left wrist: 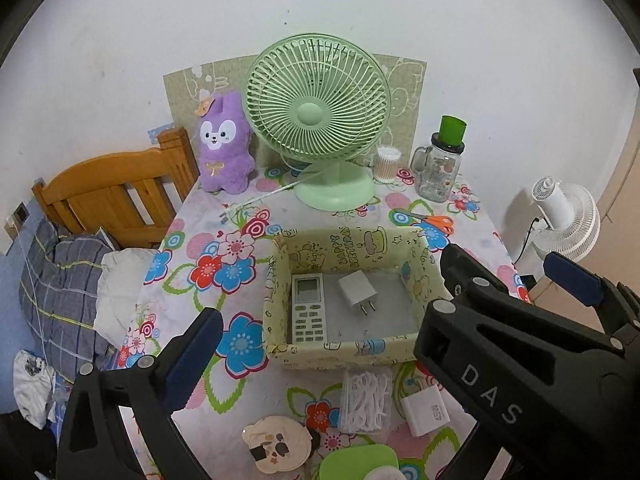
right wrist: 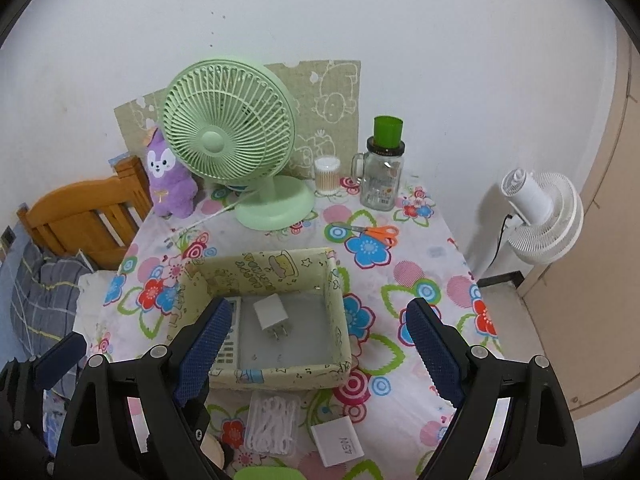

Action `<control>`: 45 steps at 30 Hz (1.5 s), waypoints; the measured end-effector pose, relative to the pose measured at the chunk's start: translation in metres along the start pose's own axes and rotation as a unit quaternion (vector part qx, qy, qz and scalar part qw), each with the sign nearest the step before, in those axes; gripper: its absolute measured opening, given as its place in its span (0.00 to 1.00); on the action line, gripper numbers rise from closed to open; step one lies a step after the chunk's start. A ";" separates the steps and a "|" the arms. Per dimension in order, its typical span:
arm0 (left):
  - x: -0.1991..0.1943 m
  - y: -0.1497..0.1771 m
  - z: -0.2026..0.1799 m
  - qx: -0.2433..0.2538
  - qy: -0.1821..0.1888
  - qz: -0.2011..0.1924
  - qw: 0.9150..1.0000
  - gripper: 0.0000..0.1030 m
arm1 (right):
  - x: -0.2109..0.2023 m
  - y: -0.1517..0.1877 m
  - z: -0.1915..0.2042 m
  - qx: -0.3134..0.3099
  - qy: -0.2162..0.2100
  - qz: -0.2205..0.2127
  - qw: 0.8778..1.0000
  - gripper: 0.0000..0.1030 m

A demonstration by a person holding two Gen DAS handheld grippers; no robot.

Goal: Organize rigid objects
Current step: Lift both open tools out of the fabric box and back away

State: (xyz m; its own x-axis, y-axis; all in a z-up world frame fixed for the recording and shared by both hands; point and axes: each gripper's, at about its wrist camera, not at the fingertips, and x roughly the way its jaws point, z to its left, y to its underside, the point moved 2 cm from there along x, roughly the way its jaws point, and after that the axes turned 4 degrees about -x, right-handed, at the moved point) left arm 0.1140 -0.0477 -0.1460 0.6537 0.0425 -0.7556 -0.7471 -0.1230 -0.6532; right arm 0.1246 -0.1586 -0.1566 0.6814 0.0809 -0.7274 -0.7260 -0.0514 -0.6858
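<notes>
Both grippers hover empty: the left gripper (left wrist: 320,344) has its jaws spread wide, and the right gripper (right wrist: 320,344) is parted too, nothing between its pads. Just ahead of and below them sits the yellow storage box (left wrist: 344,354), already holding a remote control (left wrist: 308,308) and a white plug adapter (left wrist: 359,291). Nearer than the box, under the fingers, lie a clear pack of white floss picks (right wrist: 272,424) and a white charger block (right wrist: 338,442). The next pick probably calls for descending squarely over one of these, closing on its flat sides. A flowered tablecloth (right wrist: 420,264) covers the table; a green desk fan (right wrist: 228,136) stands against the white wall beyond.
</notes>
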 end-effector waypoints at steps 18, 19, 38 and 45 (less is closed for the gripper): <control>-0.027 0.020 -0.009 0.014 0.017 -0.017 1.000 1.00 | -0.031 0.018 -0.004 -0.015 -0.013 -0.011 1.000 0.88; -0.027 0.022 -0.010 0.015 0.019 -0.015 1.000 1.00 | -0.031 0.019 -0.004 -0.014 -0.013 -0.010 1.000 0.88; -0.020 0.054 -0.025 0.037 0.023 -0.011 0.999 1.00 | -0.022 0.054 -0.015 -0.017 -0.033 0.010 0.999 0.88; -0.004 0.070 -0.028 0.041 0.020 0.009 0.999 0.99 | -0.007 0.073 -0.016 -0.023 -0.038 0.030 0.999 0.88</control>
State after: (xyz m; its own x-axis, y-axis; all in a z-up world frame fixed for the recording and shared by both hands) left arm 0.0629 -0.0842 -0.1872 0.6435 0.0004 -0.7655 -0.7648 -0.0421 -0.6429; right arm 0.0680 -0.1792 -0.2024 0.6262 0.1516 -0.7648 -0.7595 -0.1031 -0.6423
